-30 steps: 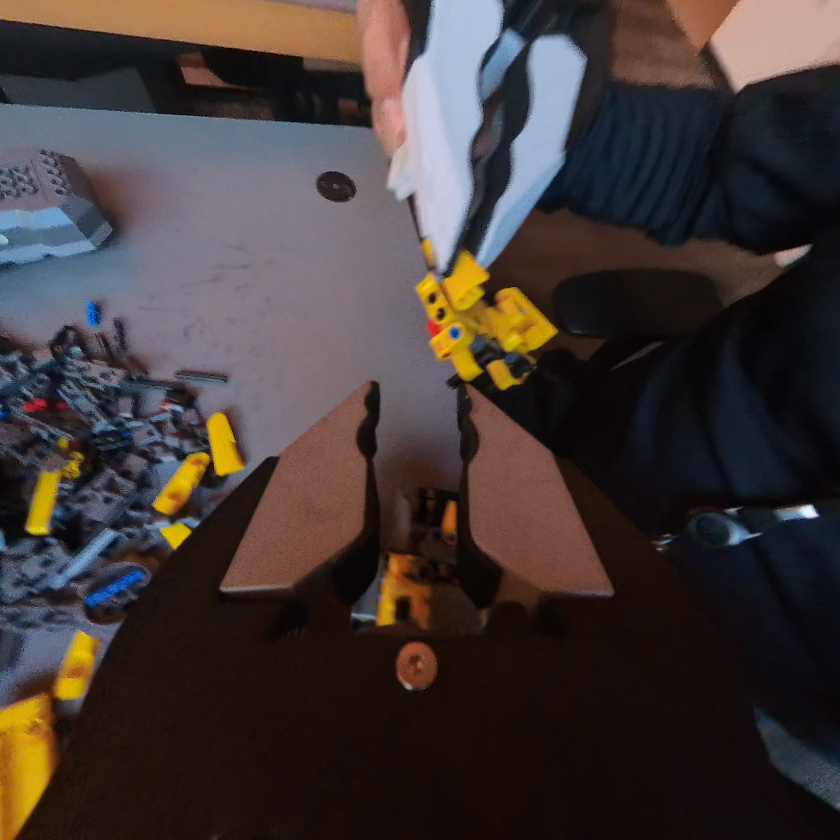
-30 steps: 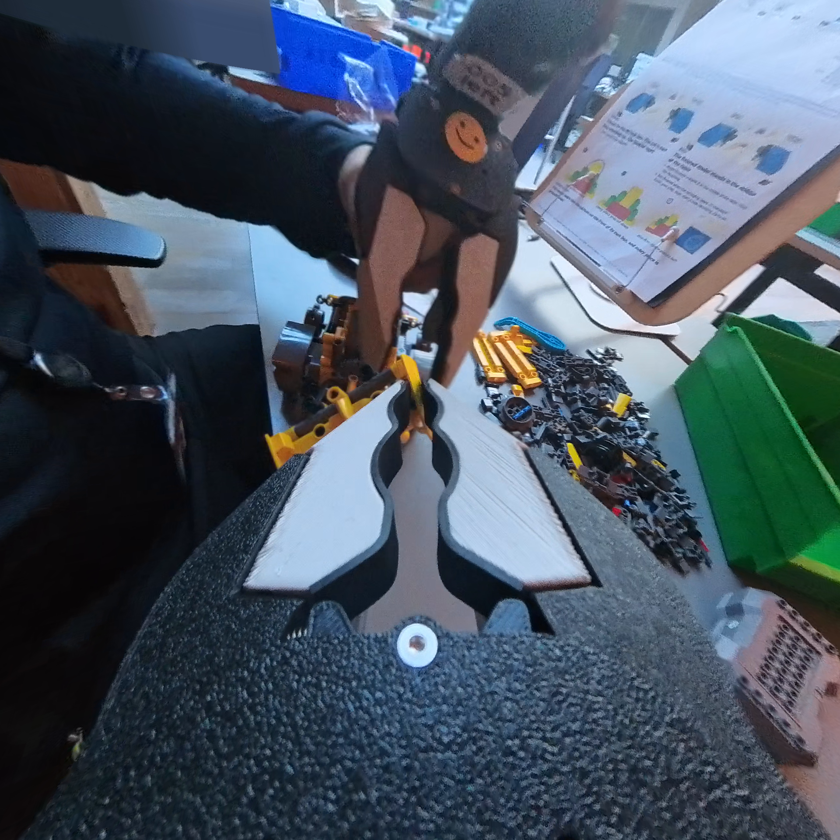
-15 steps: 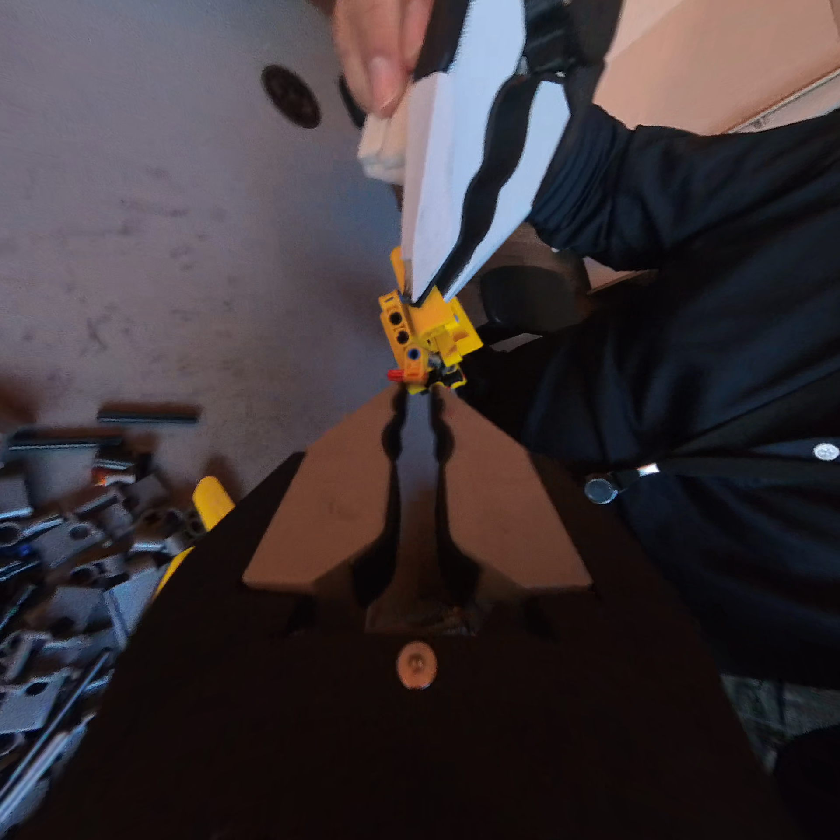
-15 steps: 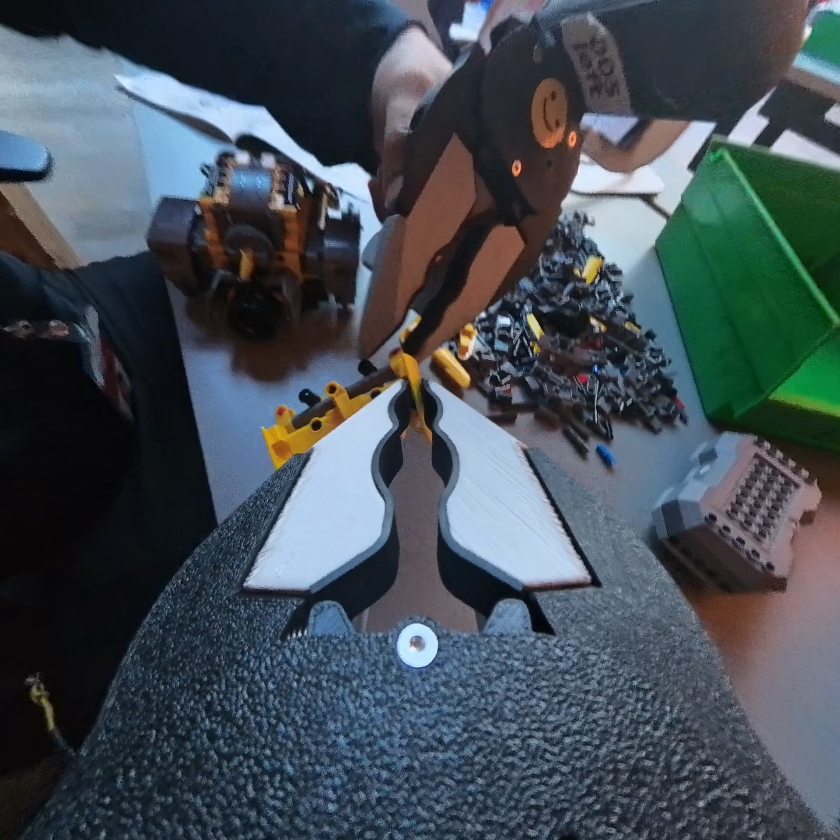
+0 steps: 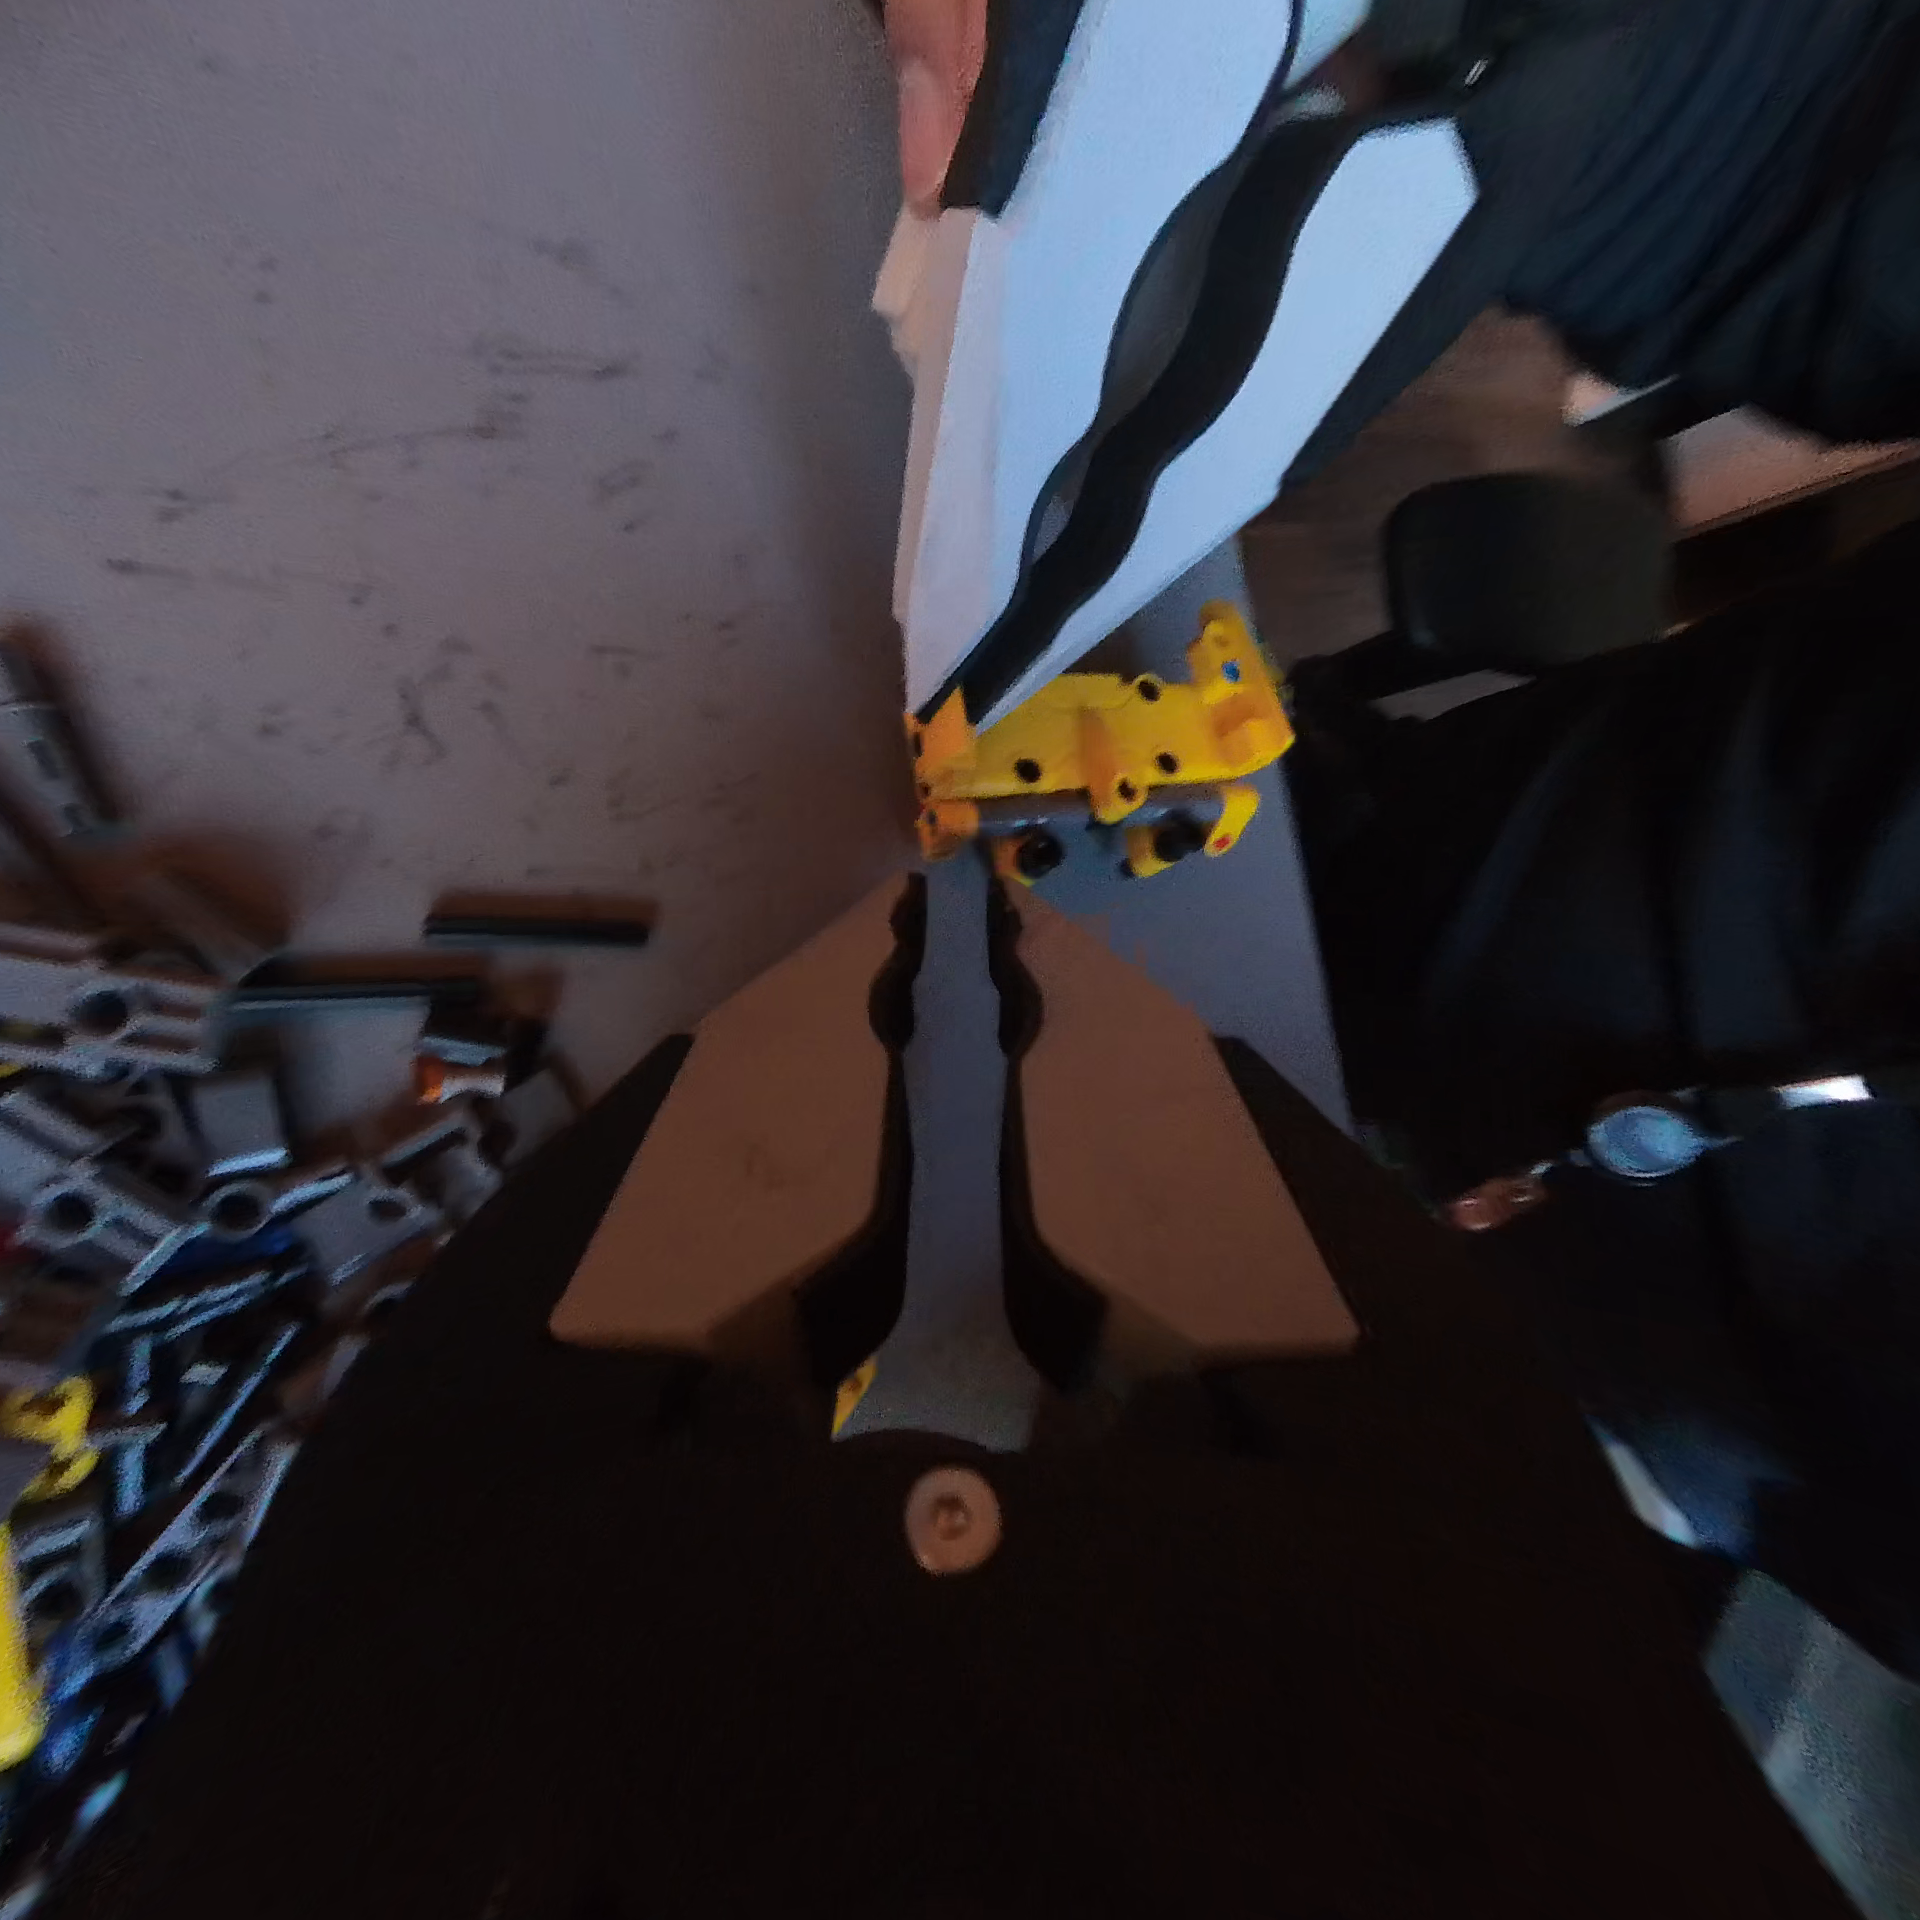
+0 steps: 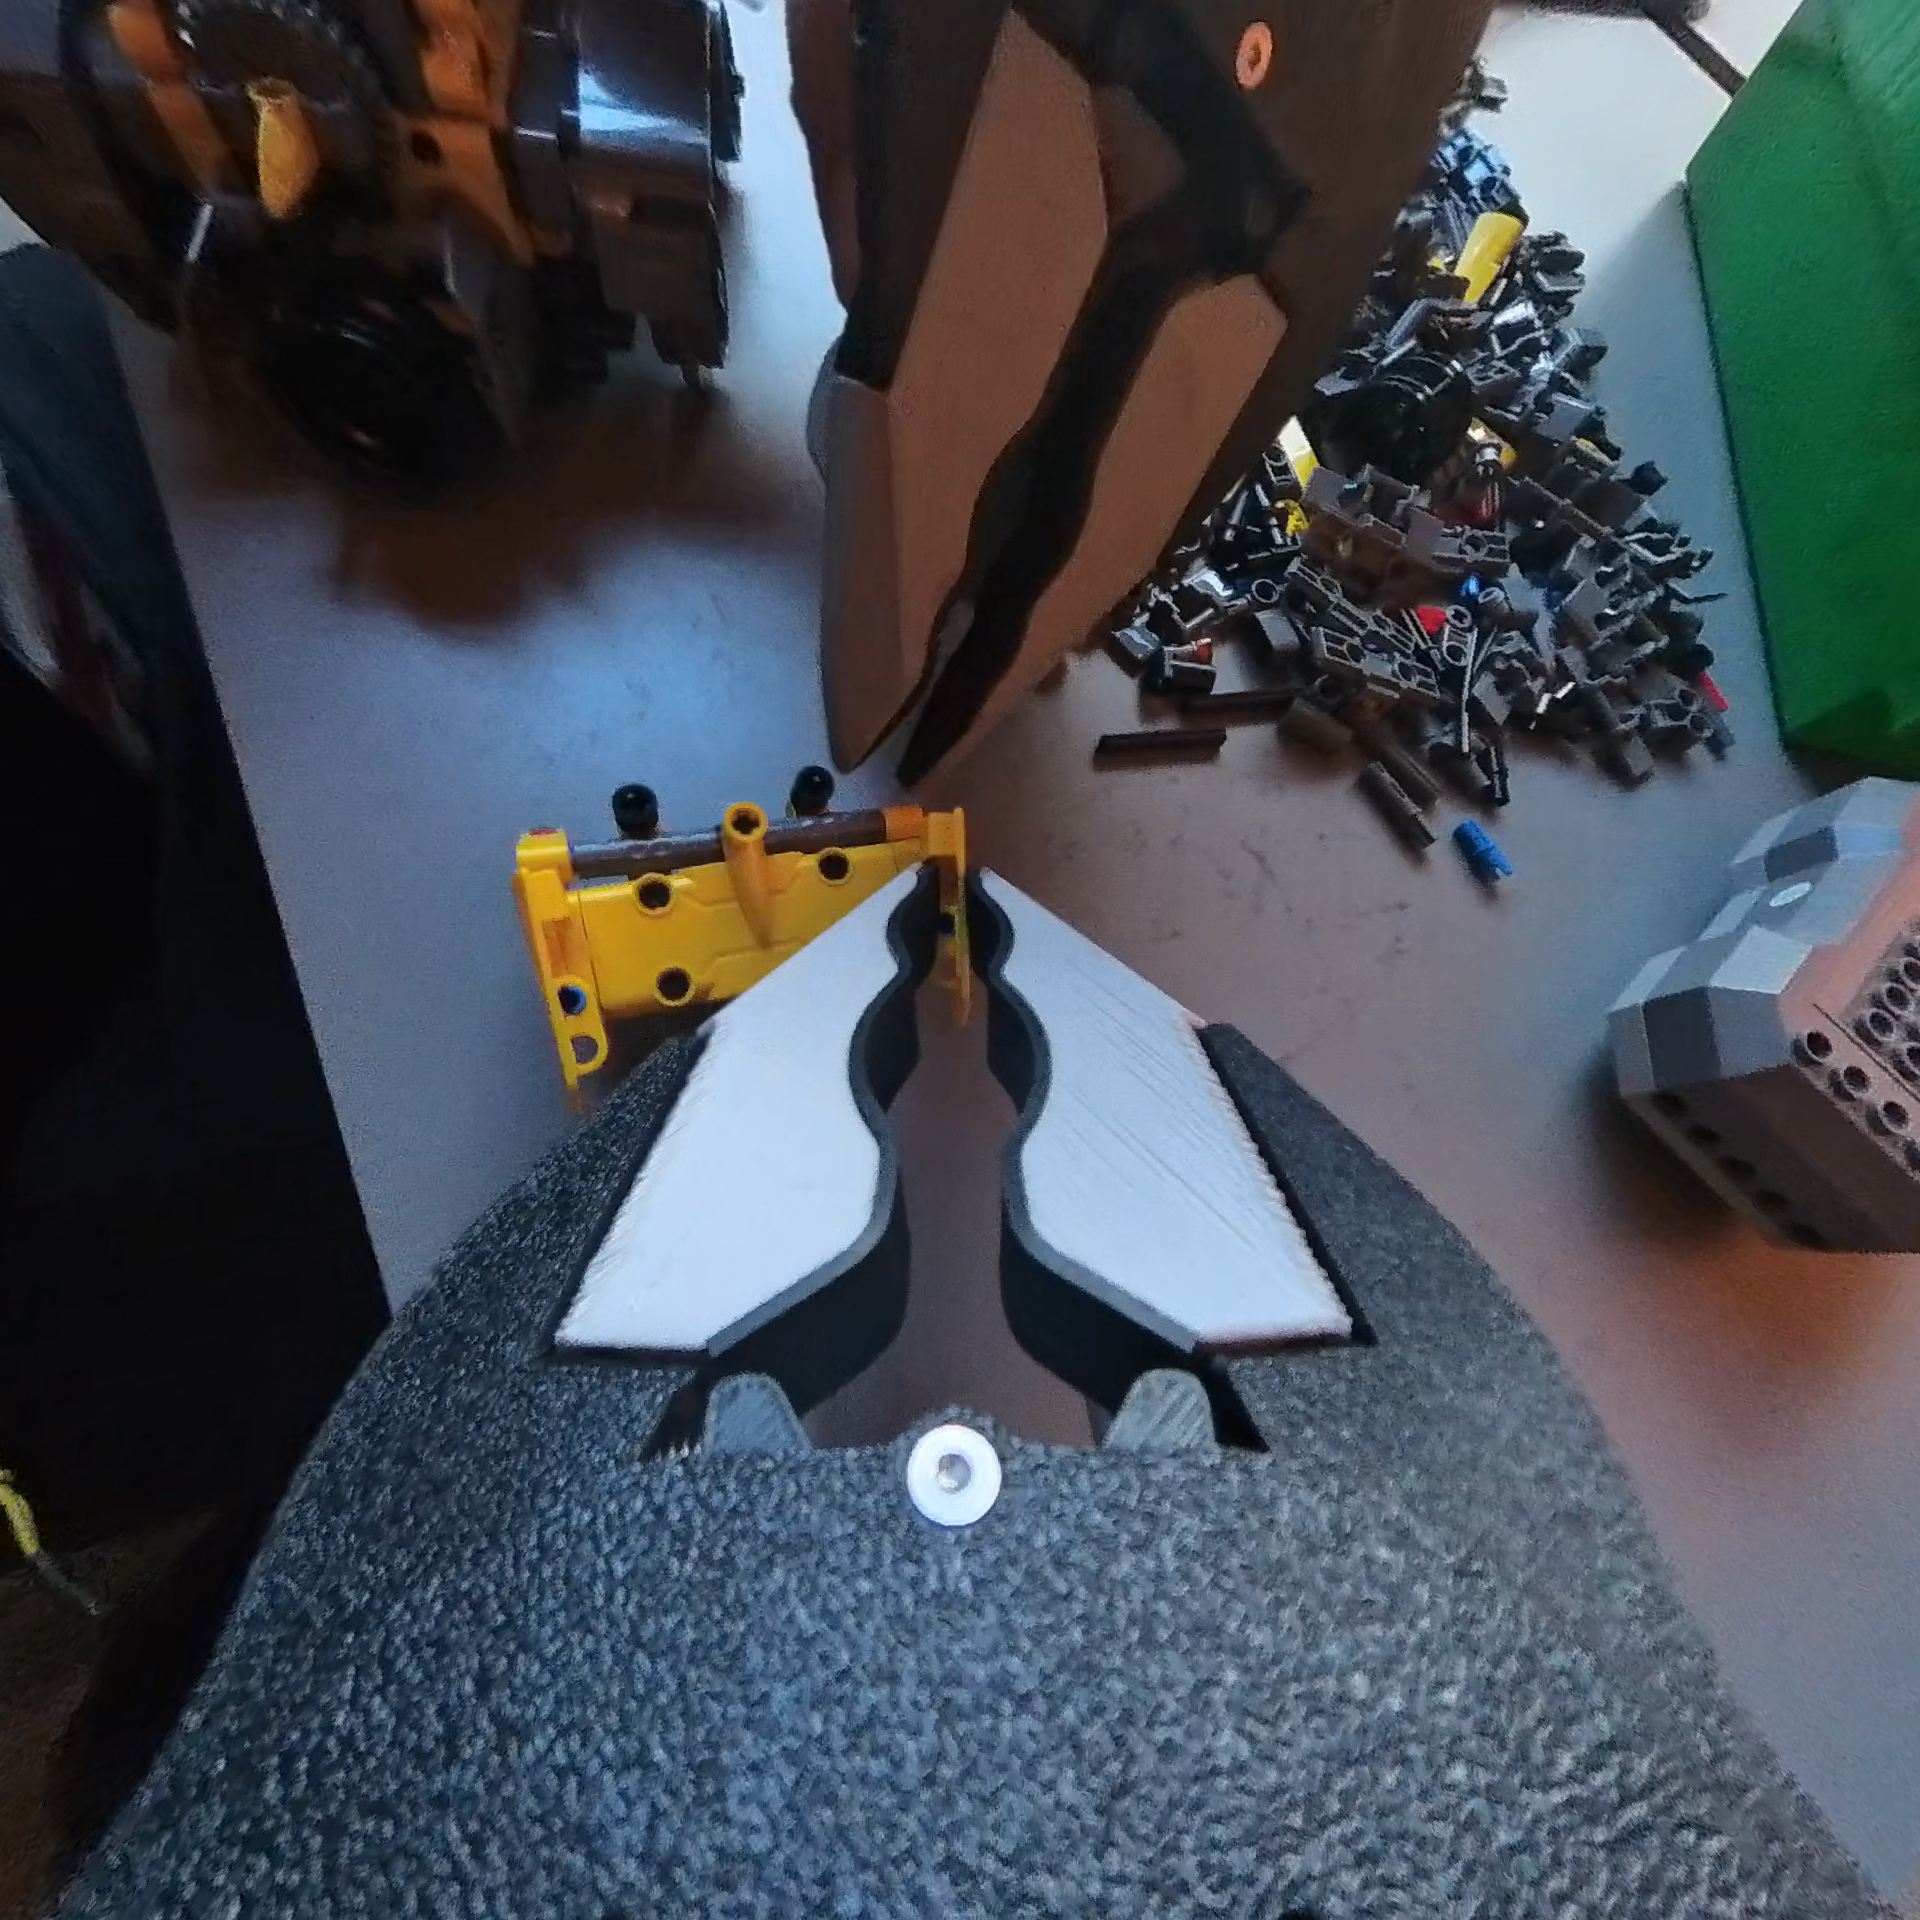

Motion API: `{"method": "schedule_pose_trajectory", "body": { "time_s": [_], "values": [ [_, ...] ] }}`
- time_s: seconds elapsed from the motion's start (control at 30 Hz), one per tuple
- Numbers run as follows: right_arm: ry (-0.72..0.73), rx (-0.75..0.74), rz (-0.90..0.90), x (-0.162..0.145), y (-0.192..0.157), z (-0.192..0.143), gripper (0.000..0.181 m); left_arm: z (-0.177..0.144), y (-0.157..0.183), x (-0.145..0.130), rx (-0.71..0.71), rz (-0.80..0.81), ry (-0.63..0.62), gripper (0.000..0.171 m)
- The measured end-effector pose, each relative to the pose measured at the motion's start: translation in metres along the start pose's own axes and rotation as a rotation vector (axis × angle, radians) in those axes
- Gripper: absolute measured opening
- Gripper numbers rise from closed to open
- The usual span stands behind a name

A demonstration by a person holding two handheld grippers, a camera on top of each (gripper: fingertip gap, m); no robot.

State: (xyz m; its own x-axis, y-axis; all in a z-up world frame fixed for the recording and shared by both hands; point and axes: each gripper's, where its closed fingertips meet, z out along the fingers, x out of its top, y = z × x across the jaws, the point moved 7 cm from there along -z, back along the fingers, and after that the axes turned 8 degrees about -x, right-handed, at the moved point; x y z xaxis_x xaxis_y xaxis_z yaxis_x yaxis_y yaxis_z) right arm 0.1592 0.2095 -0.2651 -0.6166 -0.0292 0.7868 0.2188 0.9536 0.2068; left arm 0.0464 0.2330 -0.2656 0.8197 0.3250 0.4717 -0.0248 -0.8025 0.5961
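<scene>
A yellow brick assembly (image 6: 675,914) with a dark rod and black pins along its top hangs just above the grey table (image 6: 520,675) near its front edge. My right gripper (image 6: 951,883), with white fingers, is shut on a thin yellow tab at the assembly's right end. In the left wrist view the assembly (image 5: 1101,748) hangs from the white fingers (image 5: 1039,416). My left gripper (image 5: 951,883), with brown fingers, has its jaws close together with nothing between them. Its tips sit just short of the assembly's left end. It also shows in the right wrist view (image 6: 873,764).
A pile of dark and yellow loose pieces (image 6: 1455,571) lies right of the grippers, also visible in the left wrist view (image 5: 156,1195). A dark wheeled model (image 6: 416,208) stands at the back left. A green bin (image 6: 1818,364) and a grey studded block (image 6: 1787,1039) are on the right. A person's dark clothing (image 5: 1662,935) borders the table edge. My two grippers' fingertips are within a few centimetres of each other.
My left gripper has closed from open and moved up to the assembly. The right gripper has turned the assembly flat and brought it lower over the table.
</scene>
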Motion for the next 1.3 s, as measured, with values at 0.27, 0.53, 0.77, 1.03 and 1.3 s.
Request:
{"method": "schedule_pose_trajectory", "body": {
  "time_s": [0.27,0.53,0.77,1.03,1.3],
  "values": [
    [0.010,0.042,0.033,0.000,0.004,0.000,0.004,0.005,0.000,0.006,0.215,0.177,-0.112,0.026],
    [0.009,0.048,0.016,-0.003,0.004,-0.003,0.005,0.020,0.010,0.008,-0.066,0.119,-0.080,0.018],
    [0.024,0.039,0.006,-0.002,0.002,-0.005,0.005,0.015,-0.004,0.004,-0.132,-0.106,-0.002,0.000],
    [0.033,0.019,0.079,-0.004,0.007,-0.014,0.030,0.013,-0.001,0.000,-0.069,-0.052,-0.034,0.000],
    [0.103,-0.004,0.172,0.002,0.006,-0.039,0.037,0.026,0.012,0.010,-0.118,0.034,-0.035,0.027]
  ]
}}
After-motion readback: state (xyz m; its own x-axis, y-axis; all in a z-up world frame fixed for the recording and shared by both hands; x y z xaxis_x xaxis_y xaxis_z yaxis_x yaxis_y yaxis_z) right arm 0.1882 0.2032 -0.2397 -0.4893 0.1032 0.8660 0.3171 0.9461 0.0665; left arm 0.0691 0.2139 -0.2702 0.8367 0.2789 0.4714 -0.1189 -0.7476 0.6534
